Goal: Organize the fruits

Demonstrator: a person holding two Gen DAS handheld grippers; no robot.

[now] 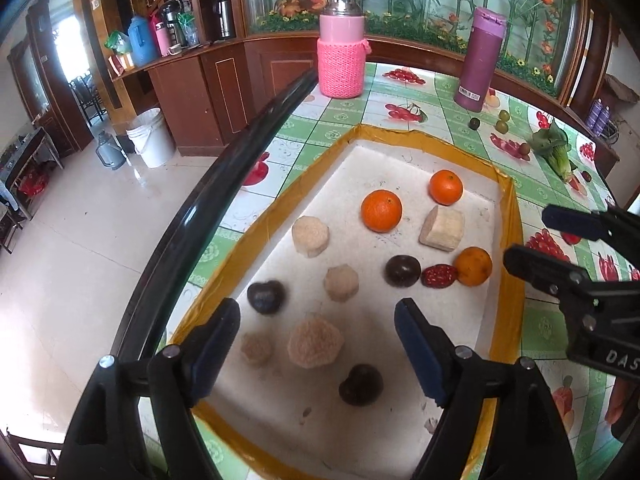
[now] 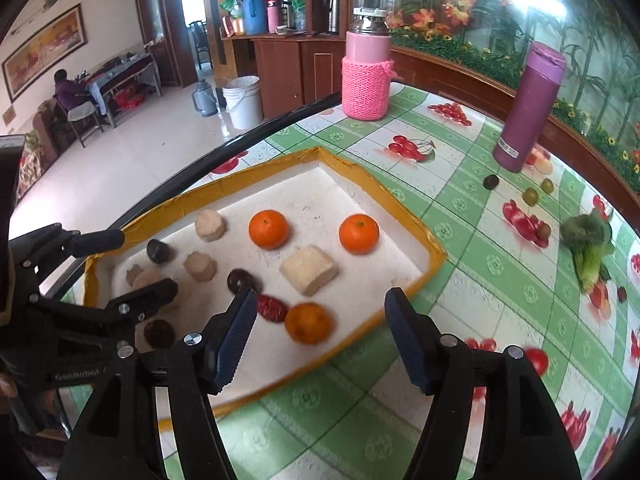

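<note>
Your left gripper hangs over the near end of the white tray, jaws spread and nothing between them; below the gap lie a rough beige lump and a dark round fruit, neither touched by the pads. Your right gripper is likewise released, gaping over the tray's yellow-taped near edge with nothing pinched, and the nearest orange sits on the tray floor just beyond its left finger. Taking the tray as your reference: that orange lies close to the right-hand wall, with a red date touching or almost touching it and a dark plum-like fruit just past the date. Two more oranges and sit toward the far end, apart from each other, and a pale cut block rests between them and the nearest orange. Beige chunks and and another dark fruit lie along the tray's left half. Outside the tray, on the fruit-print tablecloth, small green and brown fruits and a leafy vegetable lie well off to the right, while a pink knit-sleeved flask and a purple bottle stand upright beyond the far end.
</note>
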